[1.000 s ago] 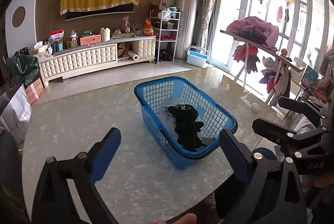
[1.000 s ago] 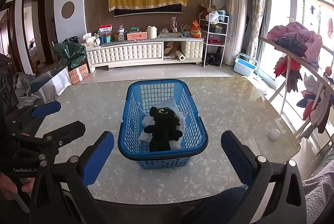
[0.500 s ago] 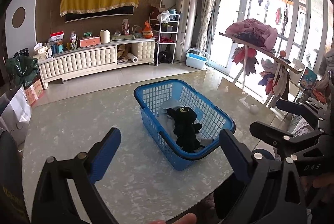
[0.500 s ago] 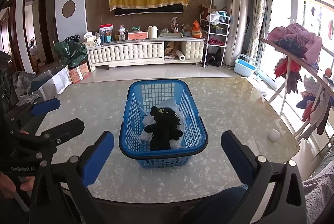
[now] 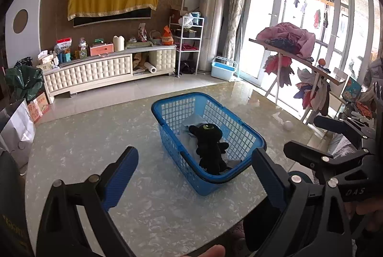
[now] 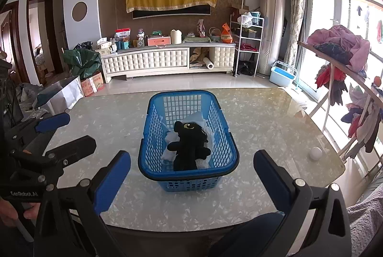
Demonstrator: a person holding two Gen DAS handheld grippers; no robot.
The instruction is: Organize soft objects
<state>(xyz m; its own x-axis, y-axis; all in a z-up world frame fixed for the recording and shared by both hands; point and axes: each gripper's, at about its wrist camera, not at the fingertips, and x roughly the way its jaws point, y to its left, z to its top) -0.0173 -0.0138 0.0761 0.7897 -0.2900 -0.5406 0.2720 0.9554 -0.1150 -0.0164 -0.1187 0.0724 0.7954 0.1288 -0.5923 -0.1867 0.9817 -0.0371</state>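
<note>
Black plush dragon toy point(image 6: 189, 143) lying on white cloth point(image 6: 199, 118) inside blue plastic lattice basket point(image 6: 153, 113), mid marbled tabletop point(image 6: 263, 113). Left gripper point(image 5: 194, 179) and right gripper point(image 6: 191, 175) both near tabletop edge, jaws spread wide, empty.

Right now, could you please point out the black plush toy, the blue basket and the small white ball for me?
black plush toy point(image 6: 188, 145), right wrist view, on its belly.
blue basket point(image 6: 189, 177), right wrist view, on its near rim.
white ball point(image 6: 315, 153), right wrist view, on its middle.
</note>
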